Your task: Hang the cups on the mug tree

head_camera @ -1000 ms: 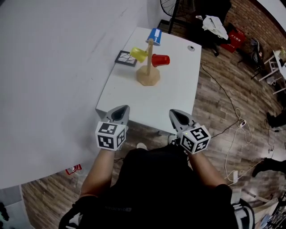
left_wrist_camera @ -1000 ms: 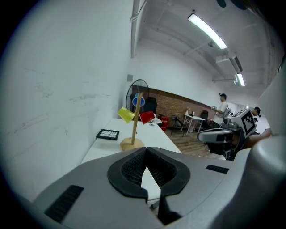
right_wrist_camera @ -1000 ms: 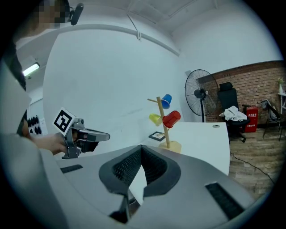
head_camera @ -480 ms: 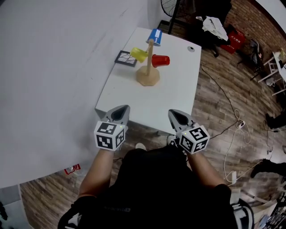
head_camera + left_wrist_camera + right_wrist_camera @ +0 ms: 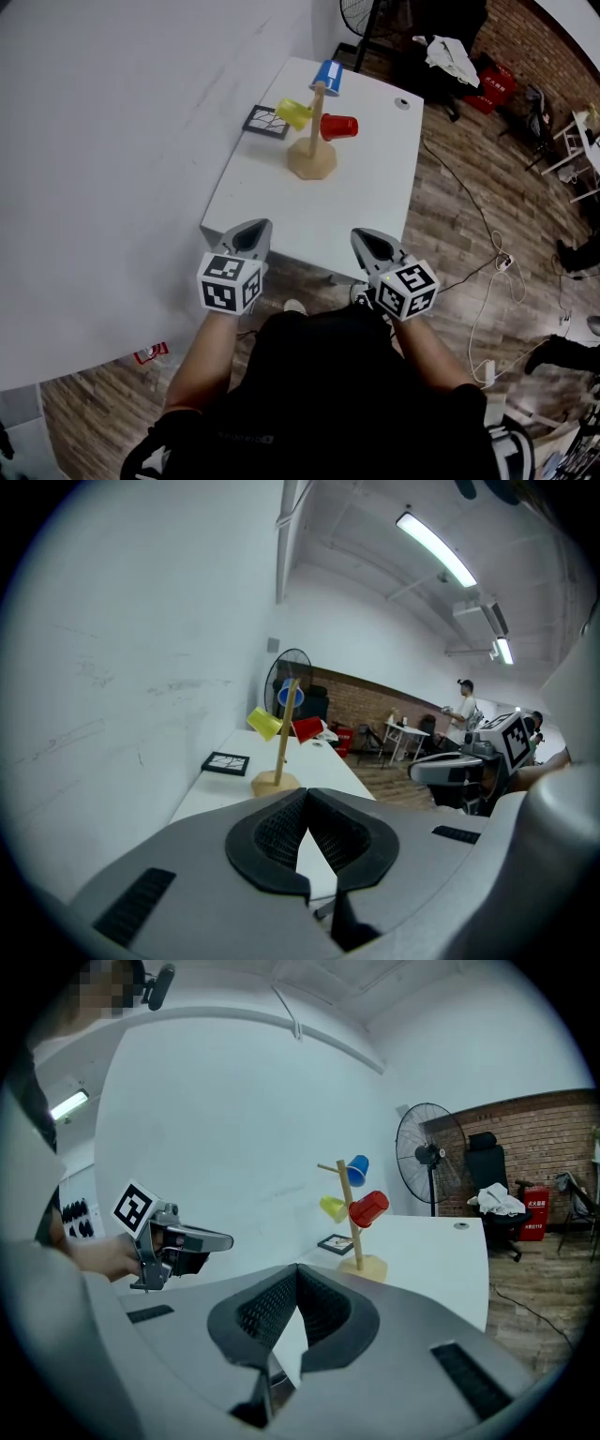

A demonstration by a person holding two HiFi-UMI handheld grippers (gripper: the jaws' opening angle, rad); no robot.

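A wooden mug tree [image 5: 313,141] stands on the far half of the white table [image 5: 356,211]. Three cups hang on it: a blue cup [image 5: 327,76] at the top, a yellow cup [image 5: 293,113] on the left, a red cup [image 5: 338,126] on the right. The tree [image 5: 278,752] with its cups shows ahead in the left gripper view, and the tree [image 5: 350,1213] likewise in the right gripper view. My left gripper [image 5: 249,236] and right gripper [image 5: 368,242] hover at the table's near edge, both shut and empty, well short of the tree.
A small black-framed picture [image 5: 266,122] lies left of the tree by the wall. A small round object [image 5: 402,103] sits at the table's far right corner. A fan [image 5: 429,1155], a chair, red crates and cables on the wooden floor lie beyond and right of the table.
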